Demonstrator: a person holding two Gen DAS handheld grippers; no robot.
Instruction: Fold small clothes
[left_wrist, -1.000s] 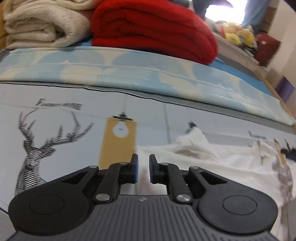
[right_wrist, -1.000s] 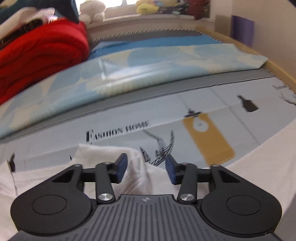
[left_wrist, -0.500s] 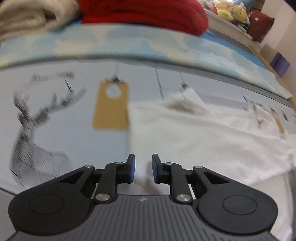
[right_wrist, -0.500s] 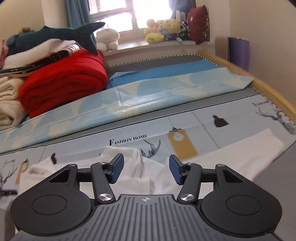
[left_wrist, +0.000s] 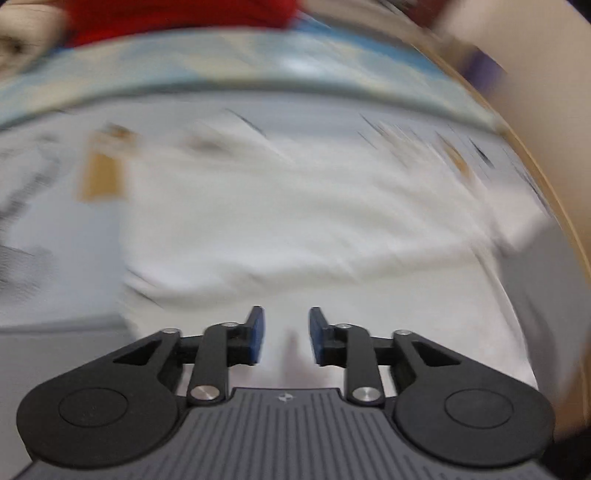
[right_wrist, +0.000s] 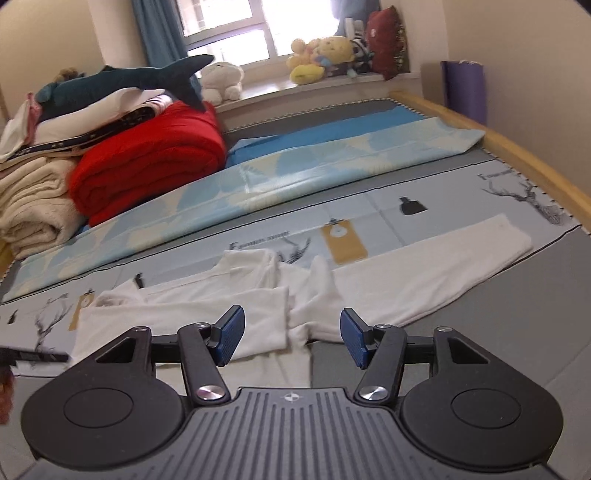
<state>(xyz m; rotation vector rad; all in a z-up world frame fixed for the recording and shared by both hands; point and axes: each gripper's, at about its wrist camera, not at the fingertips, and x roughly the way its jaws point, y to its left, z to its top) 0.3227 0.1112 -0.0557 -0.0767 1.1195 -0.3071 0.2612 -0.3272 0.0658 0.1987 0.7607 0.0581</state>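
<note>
Beyond the left gripper (left_wrist: 283, 336), blurred white garment (left_wrist: 295, 229).

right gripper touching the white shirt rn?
Apart. Right wrist view: right gripper open, raised above the white shirt, nothing between its fingers.

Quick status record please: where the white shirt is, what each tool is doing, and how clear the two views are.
garment: white shirt, spread on the printed bed sheet, one long sleeve stretched out to the right
left tool: open, nothing between its fingers, above the shirt
right tool: open wide, empty, pulled back above the shirt
background: red blanket, cream blanket
view quality: left wrist heavily blurred; right wrist sharp
</note>
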